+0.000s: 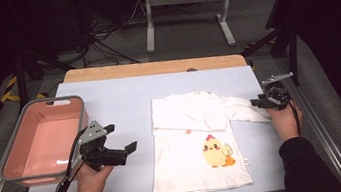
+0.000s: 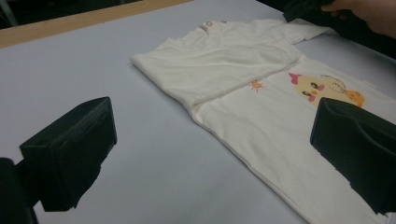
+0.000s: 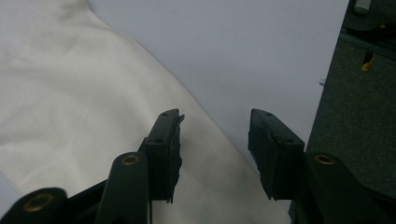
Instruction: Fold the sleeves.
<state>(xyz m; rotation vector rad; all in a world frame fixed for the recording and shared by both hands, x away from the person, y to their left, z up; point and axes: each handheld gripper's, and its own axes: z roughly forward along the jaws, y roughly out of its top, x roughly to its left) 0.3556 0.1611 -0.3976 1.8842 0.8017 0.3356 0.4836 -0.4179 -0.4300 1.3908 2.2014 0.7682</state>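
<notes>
Right tongs point(image 3: 215, 154) parted over sleeve point(image 3: 93, 130) edge, cuff end cut off; left tongs point(image 2: 210, 154) released.

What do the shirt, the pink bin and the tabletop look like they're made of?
Shirt: soft knit fabric, probably cotton, matte cream; it creases and folds flat.
Pink bin: likely moulded plastic, smooth with a slight sheen, grey rim.
Tabletop: a smooth pale matte sheet over a wooden board, whose bare edge shows along the far side.

Soft white cloth shirt point(image 1: 195, 145) on a matt table cover point(image 1: 119, 103) (wooden edge behind).
</notes>
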